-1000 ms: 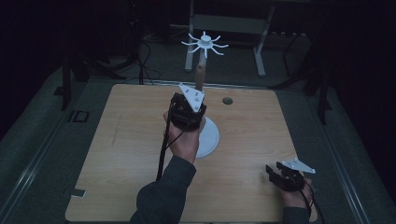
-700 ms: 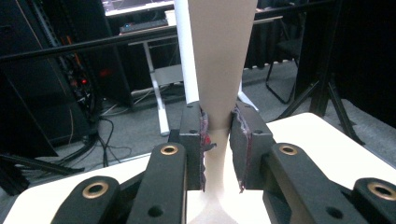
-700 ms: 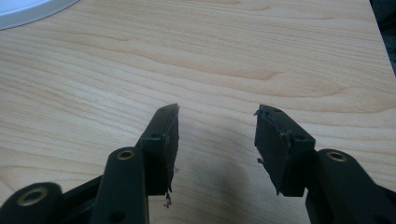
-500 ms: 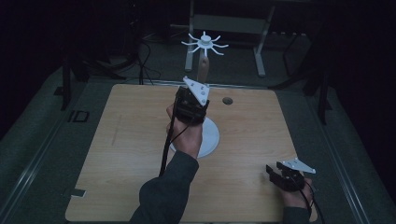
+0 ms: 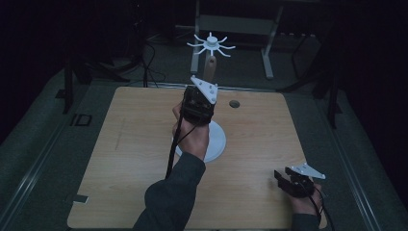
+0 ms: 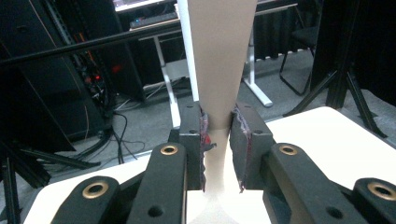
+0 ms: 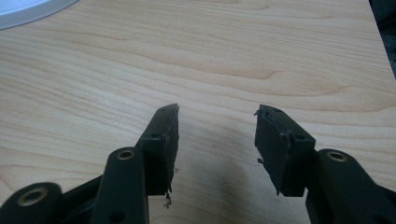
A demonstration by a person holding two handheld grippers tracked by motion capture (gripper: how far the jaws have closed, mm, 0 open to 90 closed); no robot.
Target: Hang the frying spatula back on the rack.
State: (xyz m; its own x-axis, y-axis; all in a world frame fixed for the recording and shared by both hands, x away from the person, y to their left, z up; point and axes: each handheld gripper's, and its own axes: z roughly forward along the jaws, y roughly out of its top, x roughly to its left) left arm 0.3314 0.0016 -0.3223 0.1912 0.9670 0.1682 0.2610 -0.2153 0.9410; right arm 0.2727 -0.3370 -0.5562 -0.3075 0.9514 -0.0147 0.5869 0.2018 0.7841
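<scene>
The left gripper (image 6: 218, 140) is pinching the narrow waist of a wooden post (image 6: 223, 56), its pads pressing on both sides. That post is standing upright on a round white base (image 5: 215, 142) near the middle of the table (image 5: 125, 159), carrying a white spoked top (image 5: 210, 44) high above. The right gripper (image 7: 215, 140) is resting low over the bare wood at the near right corner, its jaws spread with nothing between them. To do this well, I would judge the grip should be staying square on the waist — squeezing evenly, lifting or steering straight along the post's axis, not levering sideways, since the tall stand is looking top-heavy and the base could be tipping.
</scene>
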